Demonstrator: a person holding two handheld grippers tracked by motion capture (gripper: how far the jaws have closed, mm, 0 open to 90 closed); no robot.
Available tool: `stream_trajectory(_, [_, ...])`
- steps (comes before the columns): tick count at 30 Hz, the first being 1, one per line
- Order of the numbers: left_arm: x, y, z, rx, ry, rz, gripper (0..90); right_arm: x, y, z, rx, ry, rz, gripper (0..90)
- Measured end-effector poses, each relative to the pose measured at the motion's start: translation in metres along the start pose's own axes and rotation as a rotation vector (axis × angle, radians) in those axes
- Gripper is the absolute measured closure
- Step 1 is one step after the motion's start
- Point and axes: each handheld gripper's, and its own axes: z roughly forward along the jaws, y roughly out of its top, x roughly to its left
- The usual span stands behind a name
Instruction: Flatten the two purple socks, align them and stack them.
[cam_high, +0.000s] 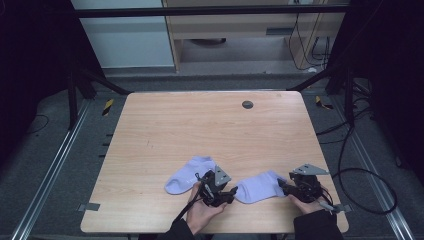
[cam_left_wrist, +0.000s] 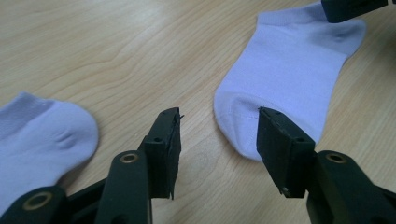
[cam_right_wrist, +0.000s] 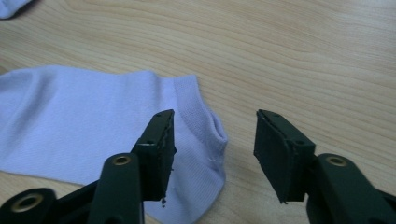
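Pale lilac ankle sock (cam_high: 260, 187) flat on table; both grippers' jaws apart, gripping nothing

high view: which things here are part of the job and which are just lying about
In the job:
- right sock, between both grippers
- left sock
- left gripper, jaws open at the right sock's toe
- right gripper, jaws open at its cuff

Lying about:
- grey disc on the table
- floor cables

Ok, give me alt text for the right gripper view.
Two black jaws of the right gripper stand open over the cuff end of a pale lilac sock lying flat on a light wooden table; the pads are not yet pressing it.
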Motion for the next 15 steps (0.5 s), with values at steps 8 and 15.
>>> stream_trajectory(8, [-0.004, -0.001, 0.015, 0.029, 0.003, 0.0, 59.6, -0.006, -0.003, 0.009, 0.047, 0.006, -0.001, 62.1])
stream_trajectory(15, [-0.005, -0.003, 0.022, 0.063, -0.004, -0.01, 71.5, -0.005, -0.003, 0.011, 0.072, 0.025, -0.009, 75.7])
